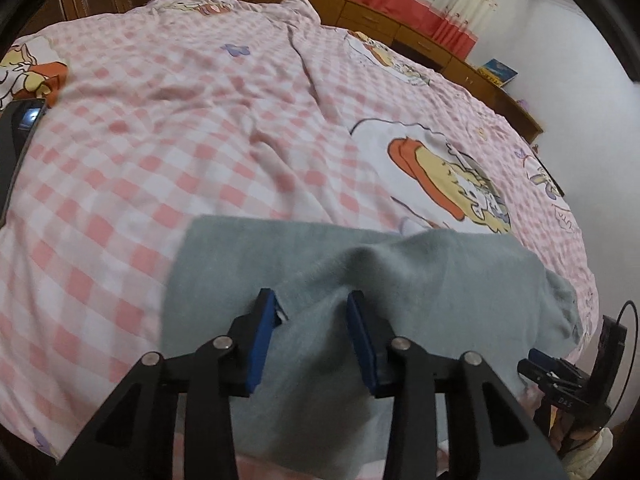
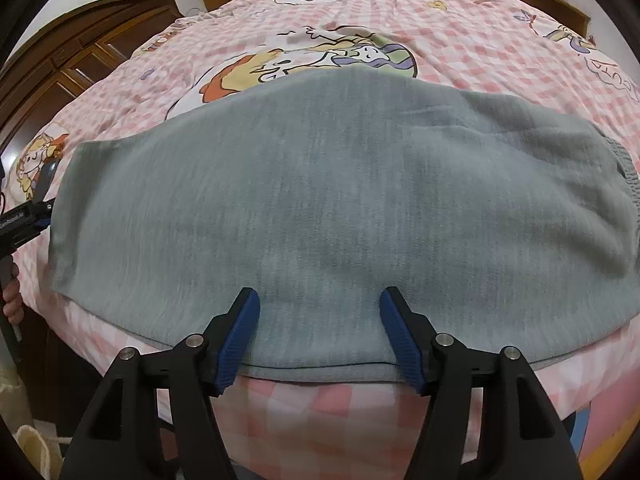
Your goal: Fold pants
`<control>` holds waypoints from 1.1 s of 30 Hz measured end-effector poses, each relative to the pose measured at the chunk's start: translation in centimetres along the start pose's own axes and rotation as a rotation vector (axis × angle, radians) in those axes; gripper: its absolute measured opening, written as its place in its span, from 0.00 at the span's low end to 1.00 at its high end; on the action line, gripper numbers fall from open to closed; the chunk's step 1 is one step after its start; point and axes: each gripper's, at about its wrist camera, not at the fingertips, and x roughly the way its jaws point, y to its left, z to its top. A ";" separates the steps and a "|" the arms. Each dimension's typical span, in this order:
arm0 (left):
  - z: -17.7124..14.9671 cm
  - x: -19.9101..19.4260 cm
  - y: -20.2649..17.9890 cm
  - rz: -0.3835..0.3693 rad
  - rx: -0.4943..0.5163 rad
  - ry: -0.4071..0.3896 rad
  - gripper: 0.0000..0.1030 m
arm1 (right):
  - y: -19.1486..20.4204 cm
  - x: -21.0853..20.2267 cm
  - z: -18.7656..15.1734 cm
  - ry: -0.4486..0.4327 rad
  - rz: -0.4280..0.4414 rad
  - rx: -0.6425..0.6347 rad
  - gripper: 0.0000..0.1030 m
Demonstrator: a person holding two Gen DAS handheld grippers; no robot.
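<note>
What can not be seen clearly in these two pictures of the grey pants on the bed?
- Left wrist view: the near part of the grey pants is hidden behind the left claw; whether its pads press the raised fold is unclear.
- Right wrist view: how many layers are folded cannot be told; only the top layer shows.
- Right wrist view: the elastic waistband is cut off by the lens edge.
- Book on the shelf: too small to read.

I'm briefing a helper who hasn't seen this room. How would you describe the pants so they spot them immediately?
Start from the bed with the pink checked cover printed with cartoon figures. Along its near edge lies one flat, folded garment, the grey-green pants, with a gathered elastic waistband at the right end. It is the only plain, unpatterned fabric on the bed.
</note>
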 end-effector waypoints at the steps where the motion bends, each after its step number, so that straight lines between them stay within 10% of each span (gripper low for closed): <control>1: -0.1 0.2 -0.3 0.008 0.008 0.000 0.39 | 0.0 0.0 0.0 -0.002 0.002 0.000 0.63; 5: -0.5 0.5 -1.3 0.042 0.024 -0.015 0.36 | -0.1 0.0 -0.1 -0.009 0.008 -0.001 0.64; 8: -0.5 0.4 -1.4 0.031 0.025 -0.028 0.13 | -0.1 0.0 -0.2 -0.012 0.012 -0.003 0.64; 15: 0.7 -2.9 -0.2 0.148 -0.007 -0.152 0.11 | -0.2 -0.1 -0.3 -0.021 0.017 -0.001 0.64; 21: 2.0 -0.8 0.7 0.233 0.047 -0.076 0.12 | 0.0 -0.2 -0.3 -0.024 0.014 -0.004 0.64; 27: 0.7 0.1 0.8 0.417 0.084 -0.082 0.62 | 0.0 -0.2 -0.4 -0.026 0.012 -0.006 0.64; 33: 0.4 -1.5 2.4 0.410 0.014 -0.107 0.69 | -0.1 -0.2 -0.4 -0.029 0.015 -0.007 0.64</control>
